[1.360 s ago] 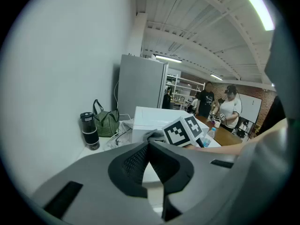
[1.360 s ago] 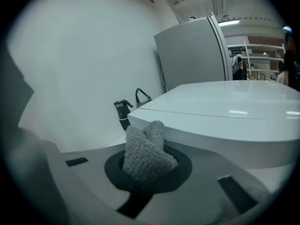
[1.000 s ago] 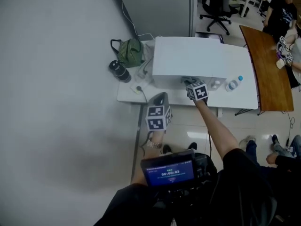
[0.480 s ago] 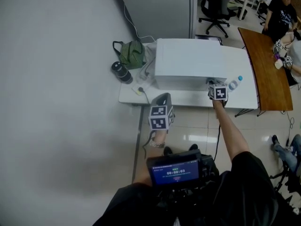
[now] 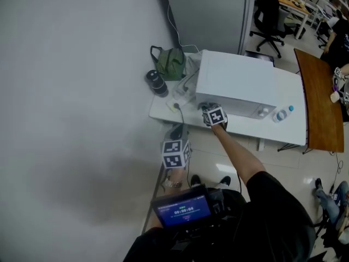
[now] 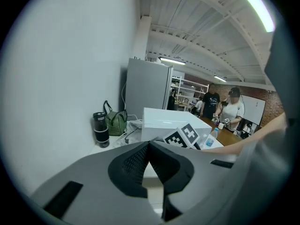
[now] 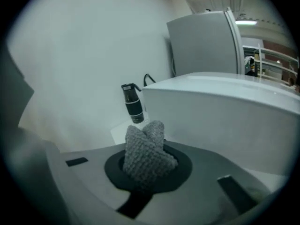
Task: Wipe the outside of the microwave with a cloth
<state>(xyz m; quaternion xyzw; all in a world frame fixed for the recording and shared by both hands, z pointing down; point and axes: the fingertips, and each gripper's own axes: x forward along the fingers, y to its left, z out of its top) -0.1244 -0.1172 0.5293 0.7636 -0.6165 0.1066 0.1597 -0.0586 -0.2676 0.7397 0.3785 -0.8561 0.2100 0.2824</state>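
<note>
Gripping the cloth (image 7: 144, 150), the right gripper (image 5: 210, 111) has both jaws clamped on a bunched grey wad. The knit tuft pokes out ahead of the jaws.

- Microwave (image 7: 225, 116): white box on the table (image 5: 294, 130). It sits just ahead of the right gripper and to its right. Its near vertical corner lines up almost with the cloth tip.
- Contact: the right gripper view does not settle whether cloth and front face touch. They are close, at most a thin gap.
- Key relation: the front face runs long and level, away to the right of the tool. Nearly all the unwiped face lies on that side, so I judge that a stroke from here goes rightward along that axis, with the cloth pressed forward.
- Left gripper (image 6: 149, 146): jaws closed tip to tip, nothing between them. It hangs low and back from the table edge, well apart from the microwave. The right gripper is clearly the nearer of the 2.
- Left of the cloth tip, further off: a black flask (image 7: 133, 104) near the wall, with a green bag (image 5: 170, 61) beyond it.
- Far right of the tool: a water bottle (image 5: 282, 114) by the microwave's other front corner. It could be knocked at the end of a long pass.
- Judgement: wiping is at its start point on the front face. Top and sides look not yet addressed.
</note>
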